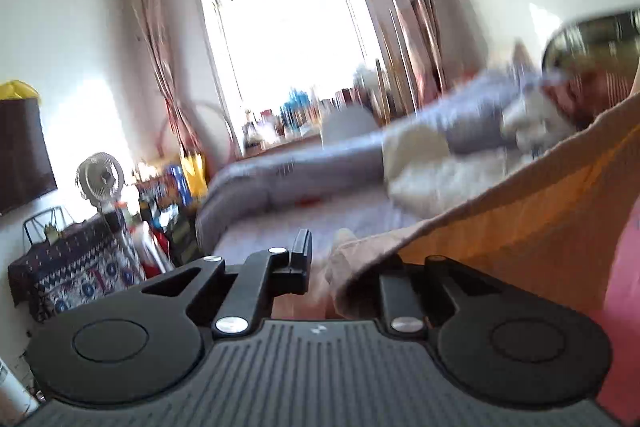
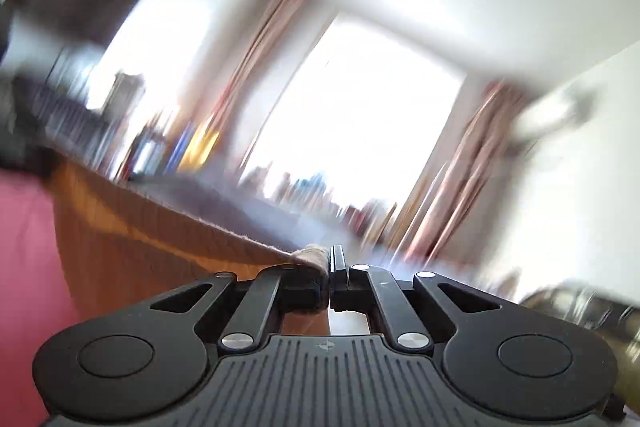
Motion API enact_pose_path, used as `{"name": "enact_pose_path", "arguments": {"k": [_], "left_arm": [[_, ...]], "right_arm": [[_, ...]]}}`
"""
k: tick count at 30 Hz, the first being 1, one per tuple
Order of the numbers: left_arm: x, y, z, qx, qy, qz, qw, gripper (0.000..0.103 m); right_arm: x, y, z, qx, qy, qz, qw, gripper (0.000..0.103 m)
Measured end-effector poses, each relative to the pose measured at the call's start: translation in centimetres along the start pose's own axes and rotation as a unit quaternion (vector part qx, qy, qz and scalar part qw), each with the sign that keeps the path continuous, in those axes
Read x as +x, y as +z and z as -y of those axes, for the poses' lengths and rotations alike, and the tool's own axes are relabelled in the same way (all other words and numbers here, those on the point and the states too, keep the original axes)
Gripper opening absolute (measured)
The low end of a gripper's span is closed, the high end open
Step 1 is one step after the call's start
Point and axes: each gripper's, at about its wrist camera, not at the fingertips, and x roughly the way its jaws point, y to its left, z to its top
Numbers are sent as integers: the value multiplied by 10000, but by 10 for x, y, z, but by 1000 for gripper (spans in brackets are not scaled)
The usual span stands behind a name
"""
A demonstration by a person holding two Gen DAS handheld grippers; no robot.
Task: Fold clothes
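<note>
A tan-orange knitted garment (image 1: pixel 520 211) hangs stretched between my two grippers. In the left wrist view its bunched corner (image 1: pixel 344 267) lies over the right finger and hides it. The left fingertip (image 1: pixel 301 251) stands apart from the fabric with a narrow gap, so my left gripper (image 1: pixel 336 259) is open with cloth between the jaws. In the blurred right wrist view my right gripper (image 2: pixel 330 257) is shut on the garment's edge (image 2: pixel 312 254). The rest of the garment (image 2: pixel 132 247) falls away to the left.
A bed (image 1: pixel 280 227) carries a grey quilt (image 1: pixel 304 167) and a white fluffy blanket (image 1: pixel 436 171). A fan (image 1: pixel 100 173) and a pattern-covered cabinet (image 1: pixel 80 267) stand at left. A person in pink (image 1: pixel 624 267) is close at right. Bright window (image 1: pixel 288 59) behind.
</note>
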Motion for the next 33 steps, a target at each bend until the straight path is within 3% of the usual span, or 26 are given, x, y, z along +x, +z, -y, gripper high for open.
{"name": "enact_pose_path", "arguments": {"k": [1,2,3,5,7,10,13,17,19,20,24,29,31,33], "left_arm": [[-2,3,5,221,144,132,9996,22],[1,-8,12,444,125,-16,9989,22],[5,-26,19,649,27,-272,9975,22],[14,-67,34,991,-231,-889,9908,27],[22,-123,48,1189,-617,-1713,9761,27],[16,-191,71,1584,-846,-2508,9512,26],[5,-213,78,1781,-863,-2574,9458,24],[-6,-178,57,1197,-779,-2236,9641,26],[-13,-167,50,1134,-726,-2100,9684,26],[-16,-172,51,1177,-763,-2180,9658,26],[-25,-208,58,1398,-1018,-2661,9483,27],[-42,-213,58,1426,-1008,-2595,9498,27],[-42,-213,57,1446,-1009,-2605,9492,36],[-43,-213,57,1501,-999,-2585,9490,39]], "right_arm": [[5,-1,1,-111,31,-53,9999,6],[13,-15,-3,-269,194,-357,9988,6],[19,-37,-11,-410,446,-848,9946,6],[22,-93,-32,-604,1049,-1943,9734,6],[8,-144,-58,-786,1604,-2721,9455,6],[-22,-184,-91,-1030,2178,-3269,9138,6],[-33,-193,-103,-1109,2366,-3389,9038,6],[-30,-169,-76,-792,2114,-3029,9259,6],[-33,-158,-69,-665,2200,-2940,9278,6],[-39,-158,-69,-636,2313,-3007,9230,6],[-72,-190,-96,-870,2848,-3603,8840,6],[-83,-187,-98,-586,2725,-3609,8900,6],[-78,-188,-93,-544,2700,-3606,8912,6],[-79,-189,-94,-624,2695,-3558,8927,6]]}}
